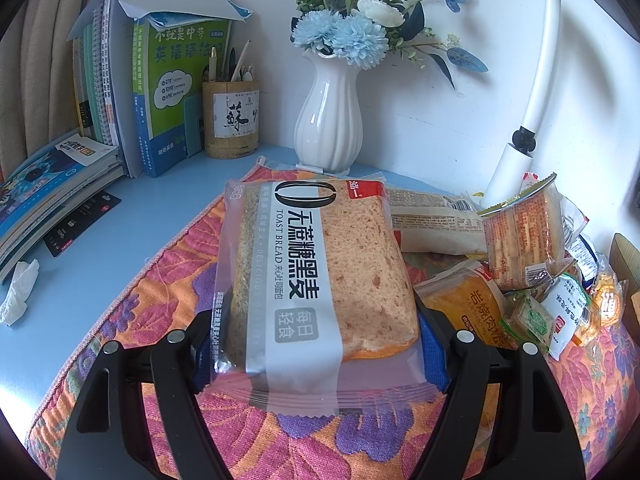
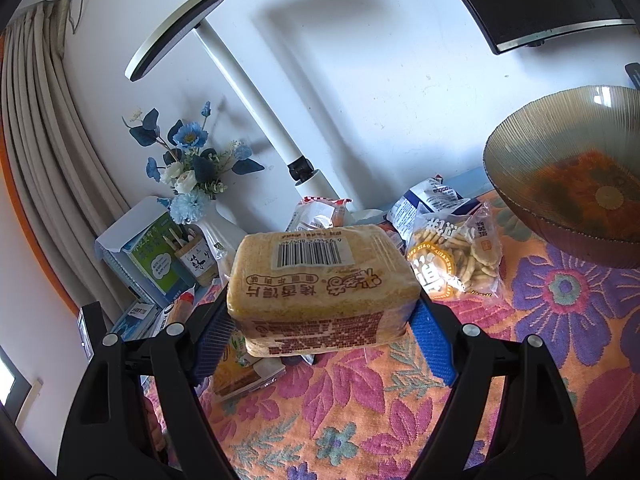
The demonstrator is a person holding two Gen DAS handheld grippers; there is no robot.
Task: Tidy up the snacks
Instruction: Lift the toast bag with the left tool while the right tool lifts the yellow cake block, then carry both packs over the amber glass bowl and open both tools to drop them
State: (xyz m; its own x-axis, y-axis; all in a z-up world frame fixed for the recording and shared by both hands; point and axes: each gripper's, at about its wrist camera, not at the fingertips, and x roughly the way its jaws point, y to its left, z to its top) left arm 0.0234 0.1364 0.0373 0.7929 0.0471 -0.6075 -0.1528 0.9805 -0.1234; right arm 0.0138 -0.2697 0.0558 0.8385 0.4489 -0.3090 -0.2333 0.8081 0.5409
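Both claws pinching: L claw [image 1: 316, 344] toast bag [image 1: 316, 264], R claw [image 2: 320, 332] bun-slice pack [image 2: 320, 284], lifted over cloth [image 2: 360, 420].

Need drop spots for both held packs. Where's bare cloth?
Free: floral cloth between the right gripper and glass bowl; cloth left of the toast bread pack, toward the books. Crowded: snack pile right of the toast.

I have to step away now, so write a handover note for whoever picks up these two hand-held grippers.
Left hand-held gripper: shut on the toast bread pack, low over the floral cloth.
Right hand-held gripper: shut on the baked bun-slice pack, lifted clear of the cloth.
Glass bowl: empty, at right.
Loose snacks: biscuit bag and small packets still heaped.
Done: two packs picked up.
Left: place both, then sort the heap.
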